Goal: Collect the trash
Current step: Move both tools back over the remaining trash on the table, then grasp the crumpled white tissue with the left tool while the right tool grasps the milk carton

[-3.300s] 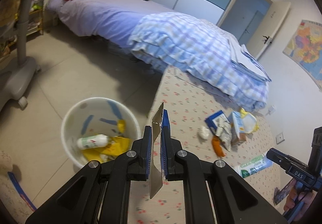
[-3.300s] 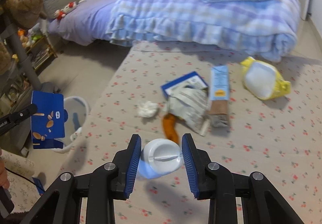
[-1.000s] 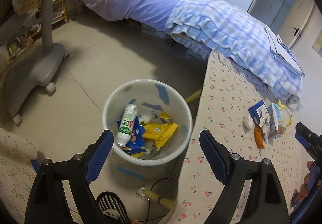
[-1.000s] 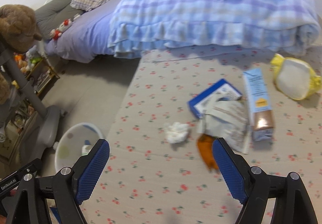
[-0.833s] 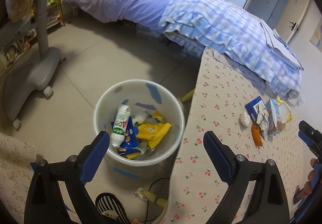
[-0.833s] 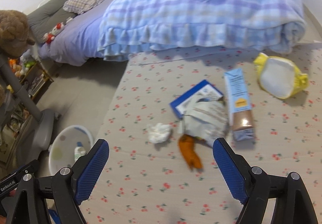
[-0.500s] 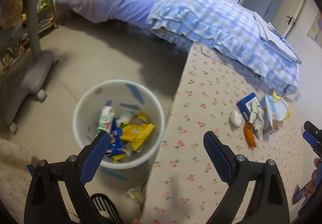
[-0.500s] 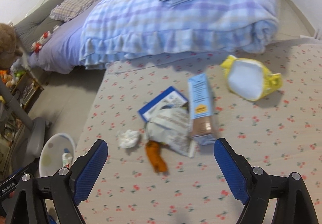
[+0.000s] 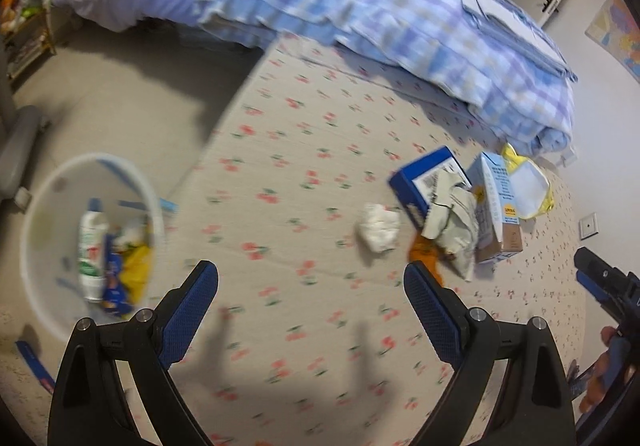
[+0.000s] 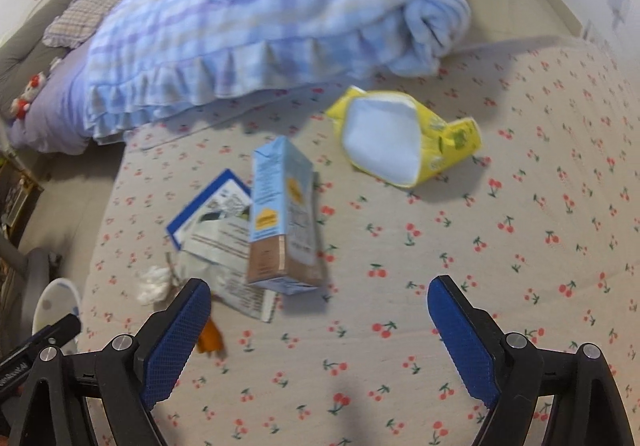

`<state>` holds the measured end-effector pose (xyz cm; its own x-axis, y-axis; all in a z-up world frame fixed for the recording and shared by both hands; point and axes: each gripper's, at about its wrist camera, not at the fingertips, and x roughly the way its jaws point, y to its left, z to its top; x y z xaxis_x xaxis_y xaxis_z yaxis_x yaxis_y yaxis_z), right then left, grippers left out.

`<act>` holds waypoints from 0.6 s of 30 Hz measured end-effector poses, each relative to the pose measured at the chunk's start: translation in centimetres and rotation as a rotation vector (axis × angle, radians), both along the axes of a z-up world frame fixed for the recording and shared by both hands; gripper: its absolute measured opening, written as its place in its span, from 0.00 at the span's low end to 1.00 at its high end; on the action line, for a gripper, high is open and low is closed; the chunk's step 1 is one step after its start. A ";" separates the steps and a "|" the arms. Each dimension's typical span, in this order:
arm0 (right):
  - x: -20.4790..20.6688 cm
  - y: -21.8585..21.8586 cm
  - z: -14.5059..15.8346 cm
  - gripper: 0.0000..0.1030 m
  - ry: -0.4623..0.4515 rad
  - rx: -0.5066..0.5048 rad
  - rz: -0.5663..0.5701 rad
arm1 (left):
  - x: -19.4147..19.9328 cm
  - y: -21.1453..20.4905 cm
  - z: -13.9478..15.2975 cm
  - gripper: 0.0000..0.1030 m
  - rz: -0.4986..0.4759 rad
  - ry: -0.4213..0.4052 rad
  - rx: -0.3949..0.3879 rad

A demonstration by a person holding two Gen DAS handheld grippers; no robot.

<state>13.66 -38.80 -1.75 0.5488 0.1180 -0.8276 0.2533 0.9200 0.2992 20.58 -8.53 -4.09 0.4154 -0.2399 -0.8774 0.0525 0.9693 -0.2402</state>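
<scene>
With both the left tool (image 9: 310, 288) and right tool (image 10: 319, 306) released, the milk carton (image 10: 280, 213) should be straddled across its narrow sides

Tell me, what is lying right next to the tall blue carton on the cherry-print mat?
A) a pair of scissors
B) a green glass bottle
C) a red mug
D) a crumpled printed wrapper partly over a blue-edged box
D: in the right wrist view, the crumpled wrapper lies against the blue carton, overlapping the blue-edged box.
</scene>
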 end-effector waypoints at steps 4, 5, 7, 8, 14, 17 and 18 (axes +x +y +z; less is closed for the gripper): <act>0.9 -0.1 -1.4 0.89 0.031 0.034 -0.002 | 1.4 -1.9 -1.5 0.87 0.000 0.018 -0.049; 1.2 0.0 -1.7 0.89 0.038 0.038 -0.001 | 1.7 -2.2 -1.9 0.84 -0.003 0.022 -0.065; 1.9 0.3 -2.5 0.89 0.052 0.054 0.003 | 2.3 -2.7 -2.5 0.77 -0.008 0.029 -0.088; 2.2 0.3 -2.8 0.89 0.056 0.061 0.003 | 2.6 -2.9 -2.8 0.72 -0.008 0.032 -0.098; 4.1 0.9 -4.5 0.89 0.066 0.101 0.010 | 3.8 -3.4 -4.0 0.54 0.005 0.046 -0.161; 4.8 1.5 -5.1 0.89 0.073 0.094 0.021 | 4.1 -3.6 -4.4 0.41 0.006 0.054 -0.178; 5.1 1.7 -5.3 0.88 0.076 0.096 0.026 | 4.2 -3.7 -4.5 0.36 0.005 0.059 -0.180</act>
<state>18.76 -37.07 -7.07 0.4808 0.2125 -0.8507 0.2546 0.8946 0.3673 24.78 -12.22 -8.59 0.3664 -0.3935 -0.8431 0.0286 0.9105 -0.4125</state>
